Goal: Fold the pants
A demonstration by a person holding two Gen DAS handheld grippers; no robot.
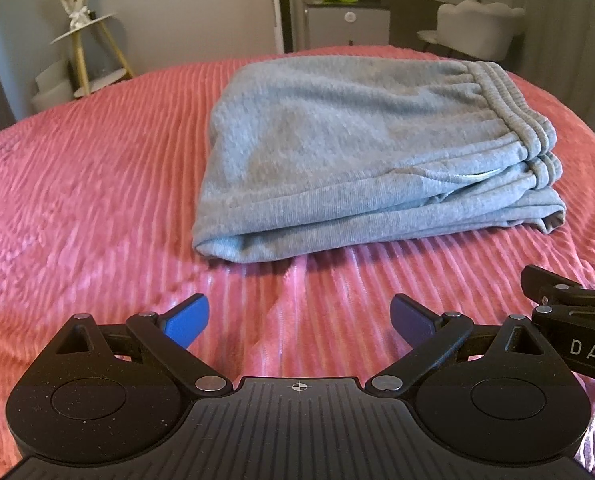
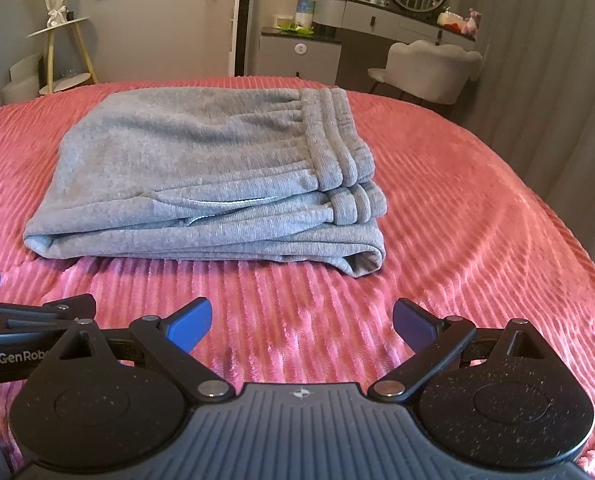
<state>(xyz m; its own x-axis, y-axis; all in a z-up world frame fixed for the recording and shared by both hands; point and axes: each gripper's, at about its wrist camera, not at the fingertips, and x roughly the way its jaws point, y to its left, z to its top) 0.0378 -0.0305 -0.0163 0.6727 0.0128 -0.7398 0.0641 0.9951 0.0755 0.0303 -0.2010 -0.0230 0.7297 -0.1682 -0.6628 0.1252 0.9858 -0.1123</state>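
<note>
Grey sweatpants [image 1: 349, 148] lie folded into a thick stack on the pink ribbed bedspread [image 1: 77, 184], with the ribbed waistband at the right end. They also show in the right wrist view [image 2: 201, 176]. My left gripper [image 1: 299, 318] is open and empty, held above the bedspread a little short of the stack's near edge. My right gripper [image 2: 301, 320] is open and empty, also in front of the stack. The two grippers are side by side: the right one shows at the left view's right edge [image 1: 569, 312], the left one at the right view's left edge [image 2: 25, 320].
Beyond the bed stand a round side table with a bouquet [image 1: 79, 36], a grey cabinet [image 2: 299, 54], a vanity with a mirror [image 2: 413, 16] and a white chair [image 2: 433, 70]. Grey curtains [image 2: 545, 80] hang at the right.
</note>
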